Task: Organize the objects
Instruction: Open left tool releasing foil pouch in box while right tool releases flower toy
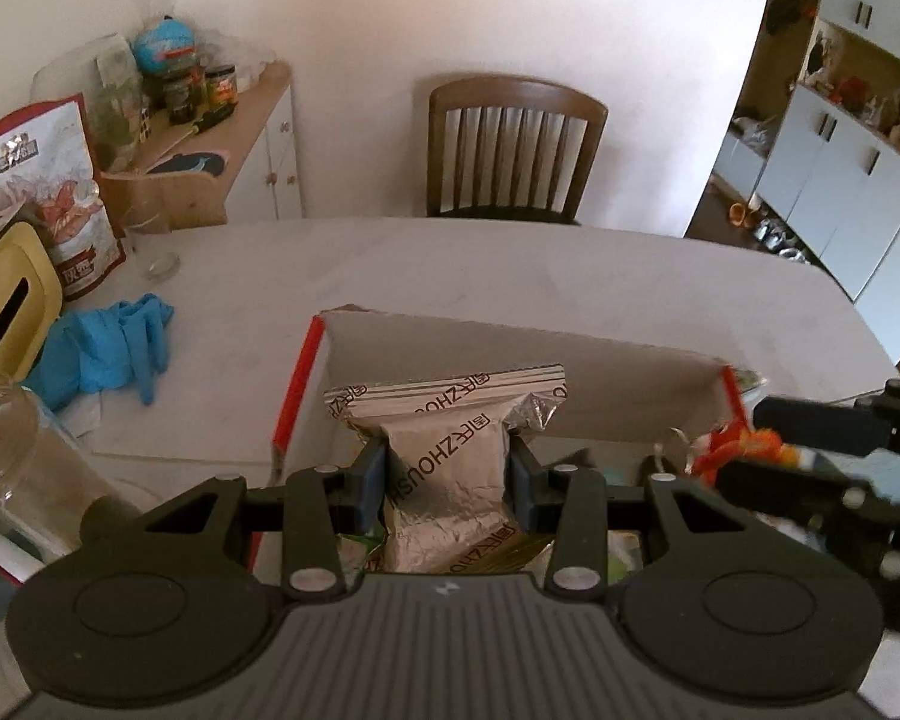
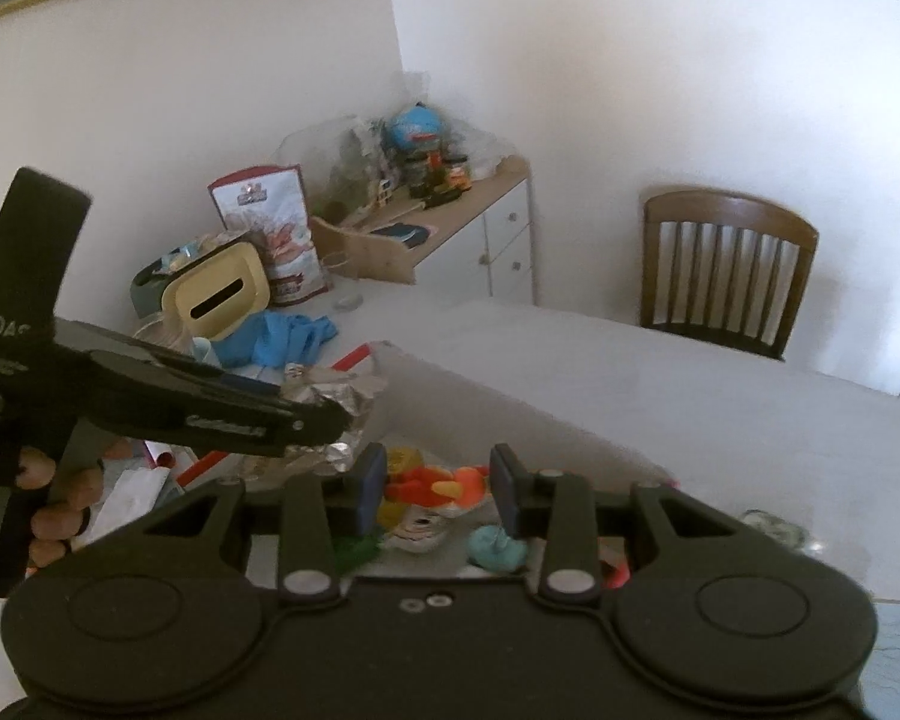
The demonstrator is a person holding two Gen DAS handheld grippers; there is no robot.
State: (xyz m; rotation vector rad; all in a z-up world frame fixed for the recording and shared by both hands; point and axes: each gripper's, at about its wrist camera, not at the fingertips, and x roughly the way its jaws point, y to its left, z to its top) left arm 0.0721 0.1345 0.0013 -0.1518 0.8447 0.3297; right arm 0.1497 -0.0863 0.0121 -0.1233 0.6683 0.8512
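Foil pouch [image 1: 444, 468], crinkled silver, print reading "ZHOUSH" plus characters I'm not making out, is sitting clamped between the blue pads of the left gripper [image 1: 447, 474], its sealed top pointing toward 12 o'clock. Pouch is hanging over a cardboard box [image 1: 510, 360], grey inside w/ red edges, on the pale oval table [image 1: 630, 288].

Right gripper [image 2: 438, 489] is pinching an orange-red plush toy [image 2: 450, 483], soft and lumpy; pads are looking pressed on it, tho blur is hiding the exact contact. Same toy is showing at 3 o'clock in the left wrist view. A light-blue rounded thing [image 2: 498, 546] is lying just beside it, at 5 o'clock.

At 9 o'clock in the left view: blue gloves [image 1: 114, 348], rumpled; yellow tissue box [image 1: 6, 312] w/ a dark slot; tall snack bag [image 1: 48, 192], label not readable; clear glass jar [image 1: 24, 450] crowding the gripper's side. Slatted wooden chair [image 1: 513, 147] is standing at 12, behind the table.
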